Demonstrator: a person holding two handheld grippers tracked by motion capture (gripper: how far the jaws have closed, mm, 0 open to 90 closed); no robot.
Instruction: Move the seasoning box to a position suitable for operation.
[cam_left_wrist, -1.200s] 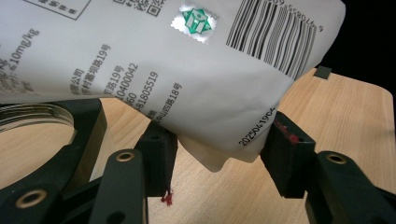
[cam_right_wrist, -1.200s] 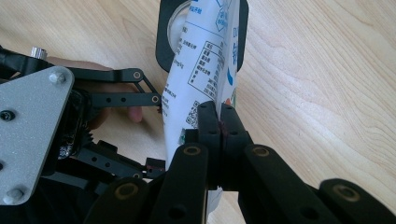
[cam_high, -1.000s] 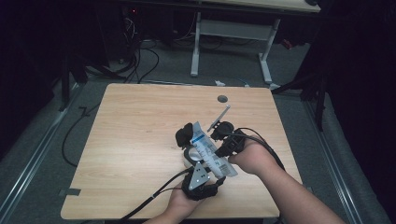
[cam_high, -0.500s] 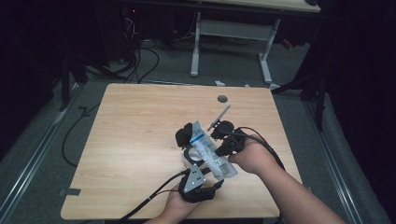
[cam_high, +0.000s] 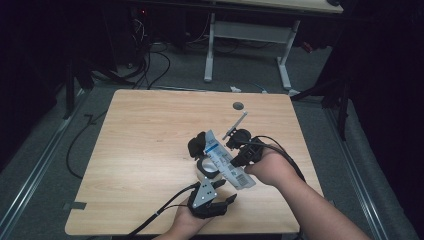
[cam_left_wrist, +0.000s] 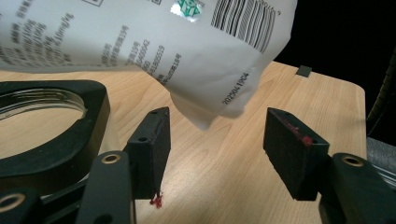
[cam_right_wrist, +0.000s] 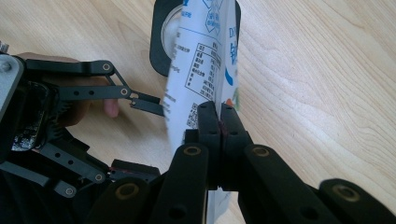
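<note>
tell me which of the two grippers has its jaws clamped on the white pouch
The right gripper: its jaws are pressed together on the white pouch. The left gripper has its jaws apart, the pouch's corner hanging above the gap, untouched.

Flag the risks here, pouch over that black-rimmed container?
1. Right tool pinches just one edge of the white pouch; it could slip or swing.
2. Left tool is open, its jaws just widened, the pouch corner hanging free between them.
3. The black-rimmed container stands unheld and could be knocked.

Dark room, grey floor (cam_high: 45, 165), perhaps a white desk frame (cam_high: 247, 37) behind.
</note>
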